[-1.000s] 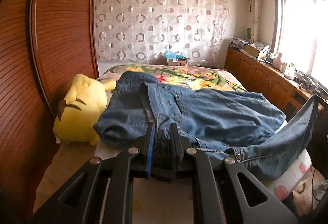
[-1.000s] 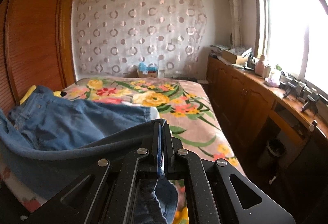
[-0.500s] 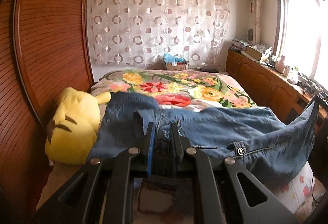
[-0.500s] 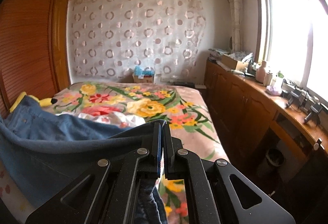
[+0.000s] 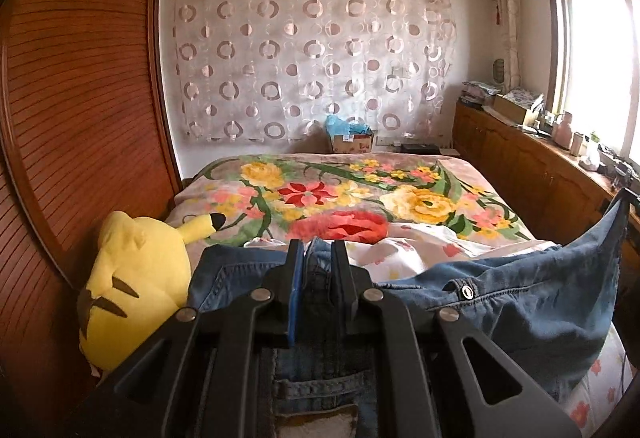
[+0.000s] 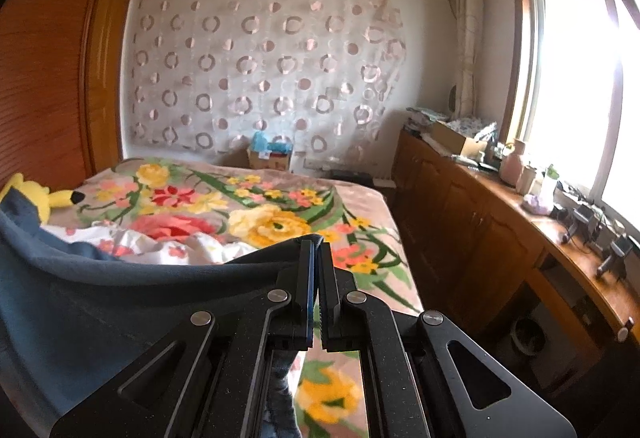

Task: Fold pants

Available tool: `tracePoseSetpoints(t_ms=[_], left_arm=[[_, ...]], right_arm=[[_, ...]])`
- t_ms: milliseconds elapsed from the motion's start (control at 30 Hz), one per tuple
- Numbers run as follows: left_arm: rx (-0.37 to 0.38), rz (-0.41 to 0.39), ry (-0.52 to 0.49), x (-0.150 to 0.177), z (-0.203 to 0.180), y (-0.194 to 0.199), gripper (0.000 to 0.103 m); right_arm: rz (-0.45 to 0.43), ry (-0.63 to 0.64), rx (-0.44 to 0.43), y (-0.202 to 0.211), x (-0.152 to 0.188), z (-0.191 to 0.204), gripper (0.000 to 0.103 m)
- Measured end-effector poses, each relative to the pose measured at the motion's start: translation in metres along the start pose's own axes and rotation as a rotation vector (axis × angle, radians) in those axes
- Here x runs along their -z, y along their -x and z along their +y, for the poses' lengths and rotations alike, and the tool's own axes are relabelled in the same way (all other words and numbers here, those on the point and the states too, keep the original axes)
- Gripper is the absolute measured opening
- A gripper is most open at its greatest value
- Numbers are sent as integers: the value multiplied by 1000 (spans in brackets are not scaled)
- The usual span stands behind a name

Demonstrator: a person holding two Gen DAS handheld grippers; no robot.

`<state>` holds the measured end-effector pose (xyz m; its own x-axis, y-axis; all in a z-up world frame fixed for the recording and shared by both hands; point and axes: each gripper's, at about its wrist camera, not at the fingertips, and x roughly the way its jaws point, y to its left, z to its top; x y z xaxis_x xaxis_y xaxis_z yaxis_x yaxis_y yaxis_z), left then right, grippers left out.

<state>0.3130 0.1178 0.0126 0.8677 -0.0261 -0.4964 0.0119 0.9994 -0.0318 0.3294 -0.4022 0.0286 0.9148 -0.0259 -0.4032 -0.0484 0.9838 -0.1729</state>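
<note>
A pair of blue denim pants (image 5: 520, 302) hangs stretched between two hand-held grippers above the near end of a bed (image 5: 360, 189) covered by a floral blanket. The left gripper (image 5: 314, 258) has its jaws nipped onto a thick bunch of denim at the waistband, with the fabric filling the narrow gap between them. The right gripper (image 6: 316, 262) has its jaws pressed together on a thin edge of the same pants (image 6: 120, 302), the cloth running off to its left in a sagging sheet.

In the left wrist view the waistband, with its metal button (image 5: 466, 292), spans toward the far corner, where the cloth peaks at the other grip. A yellow plush toy (image 5: 132, 290) lies just beside the pants, against the wooden wardrobe (image 5: 80, 117). A rumpled white floral sheet (image 5: 420, 250) sits on the bed beyond the denim.

The denim looks soft but fairly heavy: it droops in the middle under its own weight and will likely hold a crease once laid flat. It is neither fragile nor slippery, so firm pinches at the waistband corners or the hems seem the safest holds; seams and doubled edges give the jaws more to bite. A grip on a single thin layer, as at the right, may slip if the load swings. The fold appears to be at an early stage, with the pants held up, not yet laid out.
</note>
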Motion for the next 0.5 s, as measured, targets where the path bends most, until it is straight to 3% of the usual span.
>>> tracePoseSetpoints(t_ms=[267, 400, 500], left_arm=[[-25, 62, 4, -2, 7, -48, 12], [-80, 107, -13, 7, 6, -59, 14], [-73, 125, 0, 8, 11, -54, 22]], right_arm=[[87, 27, 14, -63, 3, 14, 0], [152, 20, -11, -90, 11, 21, 0], [186, 19, -29, -98, 15, 25, 0]])
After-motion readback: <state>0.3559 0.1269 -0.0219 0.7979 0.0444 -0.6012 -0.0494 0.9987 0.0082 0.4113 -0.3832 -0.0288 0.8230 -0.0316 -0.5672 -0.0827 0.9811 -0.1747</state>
